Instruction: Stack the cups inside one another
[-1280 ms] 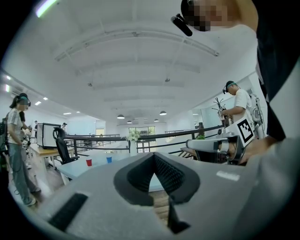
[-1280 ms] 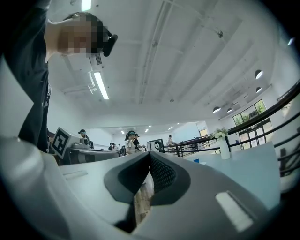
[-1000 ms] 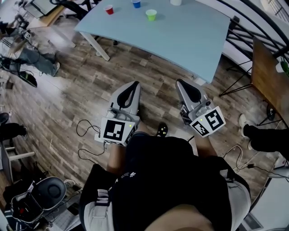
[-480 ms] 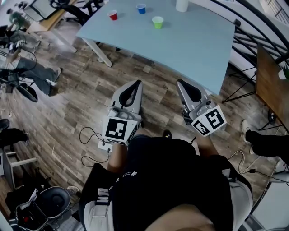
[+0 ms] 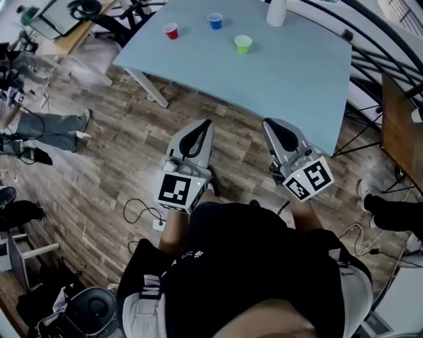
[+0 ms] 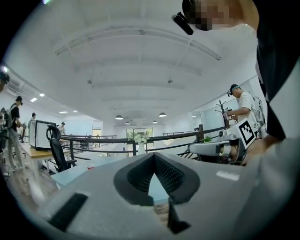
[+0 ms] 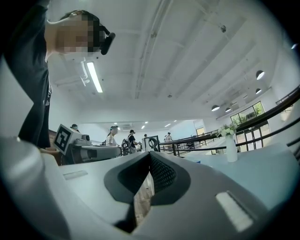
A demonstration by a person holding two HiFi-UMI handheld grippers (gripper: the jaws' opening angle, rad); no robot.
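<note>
Cups stand in a loose row at the far end of the counter [image 5: 297,86]: the red cup [image 5: 171,31] furthest left, the blue cup [image 5: 215,21] a little beyond it and to its right, the green cup [image 5: 242,44] nearest the person. All three are apart from one another and seem to sit mouth up, though they are small in the head view. A white vase [image 5: 276,12] stands further right, near the far edge.

Both tongs hang over the wooden floor [image 5: 99,165], short of the counter's near edge and well apart from every cup. The left tongs [image 5: 200,132] are closed with nothing between the tips, pointing ahead roughly toward the red and blue cups. The right tongs [image 5: 276,134] are likewise closed and empty; the green cup lies ahead and slightly to their left.

So the cups lie straight ahead of both, and the next move probably calls for closing that gap. The left tongs look better placed for red, the right for green.
</note>
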